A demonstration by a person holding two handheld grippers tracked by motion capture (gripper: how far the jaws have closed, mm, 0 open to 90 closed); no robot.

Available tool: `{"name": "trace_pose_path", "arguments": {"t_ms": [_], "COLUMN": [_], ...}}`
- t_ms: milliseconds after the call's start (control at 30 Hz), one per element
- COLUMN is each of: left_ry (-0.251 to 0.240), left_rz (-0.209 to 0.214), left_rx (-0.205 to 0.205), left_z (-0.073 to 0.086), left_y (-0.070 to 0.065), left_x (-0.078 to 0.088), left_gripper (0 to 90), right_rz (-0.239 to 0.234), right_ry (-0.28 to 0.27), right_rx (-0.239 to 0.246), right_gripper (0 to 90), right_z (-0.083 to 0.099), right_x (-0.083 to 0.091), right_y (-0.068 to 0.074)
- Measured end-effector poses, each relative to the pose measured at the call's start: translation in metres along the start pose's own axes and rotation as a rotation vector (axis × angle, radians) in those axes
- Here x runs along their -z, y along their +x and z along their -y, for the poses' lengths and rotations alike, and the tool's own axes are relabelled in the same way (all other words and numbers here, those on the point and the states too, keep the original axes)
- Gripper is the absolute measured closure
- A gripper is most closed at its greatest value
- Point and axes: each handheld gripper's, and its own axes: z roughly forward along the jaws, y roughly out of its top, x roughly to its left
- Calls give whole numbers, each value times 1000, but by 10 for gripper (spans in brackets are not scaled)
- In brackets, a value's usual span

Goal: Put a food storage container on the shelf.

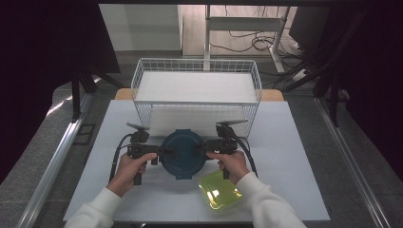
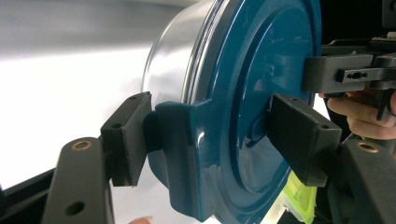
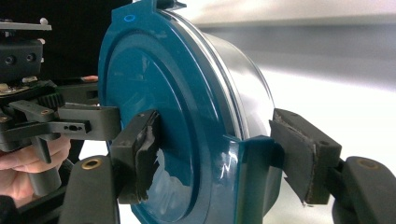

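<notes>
Two grippers share the load: our left gripper (image 1: pixel 159 153) clamps the side latch tab of the teal-lidded container (image 1: pixel 183 153), which sits between both, and our right gripper (image 1: pixel 207 151) clamps the opposite tab. We judge it rigid, smooth and slippery, probably light; the tabs give the surest hold.

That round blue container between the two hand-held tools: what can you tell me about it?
The round container has a glossy teal lid of what looks like plastic, with locking flaps at its edge, over a clear body that may be glass or plastic. Its contents cannot be seen. It sits between the wire basket and a yellow-green tray. The left tool and the right tool each clamp a side flap, one pad on the lid and one below.
</notes>
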Motion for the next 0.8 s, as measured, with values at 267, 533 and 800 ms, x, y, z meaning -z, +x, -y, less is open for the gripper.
{"name": "trace_pose_path", "arguments": {"t_ms": [267,533,800], "left_ry": [-17,-29,-39], "left_rz": [12,3,6], "left_rx": [-23,-59,-76], "left_z": [-12,-27,-36], "left_y": [-15,-36,-47], "left_x": [11,21,27], "left_gripper": [333,334,334], "right_rz": [2,-3,1], "right_ry": [-38,-77,-102], "right_rx": [32,46,66], "right_gripper": [343,344,344], "right_z": [-7,-17,-24], "right_x": [18,39,51], "right_y": [12,24,31]}}
